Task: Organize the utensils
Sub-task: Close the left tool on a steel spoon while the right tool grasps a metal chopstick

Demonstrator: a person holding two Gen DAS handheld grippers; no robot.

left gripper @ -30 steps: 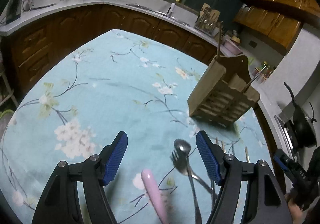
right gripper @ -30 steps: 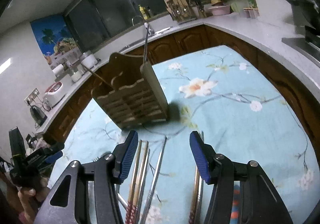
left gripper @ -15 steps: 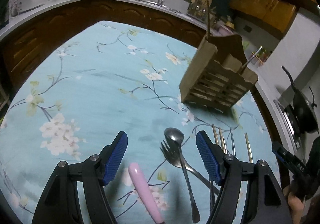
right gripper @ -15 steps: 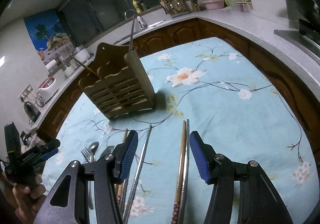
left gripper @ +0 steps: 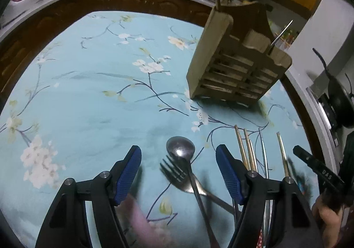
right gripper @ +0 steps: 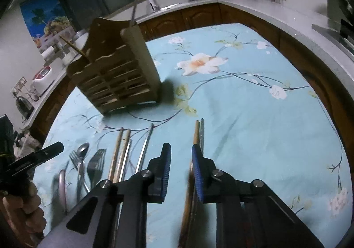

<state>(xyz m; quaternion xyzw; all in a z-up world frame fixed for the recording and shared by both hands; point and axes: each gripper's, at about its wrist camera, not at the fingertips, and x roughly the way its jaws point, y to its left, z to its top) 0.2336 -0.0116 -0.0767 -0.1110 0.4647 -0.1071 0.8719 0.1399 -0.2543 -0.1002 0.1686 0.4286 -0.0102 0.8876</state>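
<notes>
A wooden utensil holder [left gripper: 239,64] stands on the blue floral tablecloth, also in the right wrist view [right gripper: 115,75]; two sticks poke out of it. A spoon [left gripper: 181,148] and fork [left gripper: 174,170] lie crossed between the open fingers of my left gripper [left gripper: 178,172]. A pink handle [left gripper: 141,219] lies blurred below. Several chopsticks [left gripper: 250,150] lie to the right. My right gripper [right gripper: 181,164] has its jaws narrowed, a small gap left, over a chopstick pair [right gripper: 198,133]. More chopsticks [right gripper: 124,150], forks [right gripper: 96,164] and the spoon [right gripper: 83,150] lie left.
A kitchen counter [right gripper: 287,20] with a sink, jars and a knife block curves around the table. A black pan [left gripper: 338,102] sits on the stove at right. The far table half shows bare cloth [right gripper: 254,104].
My right gripper's jaws have narrowed from wide open and shifted right over the chopstick pair. My left gripper has moved forward over the spoon and fork, still open.
</notes>
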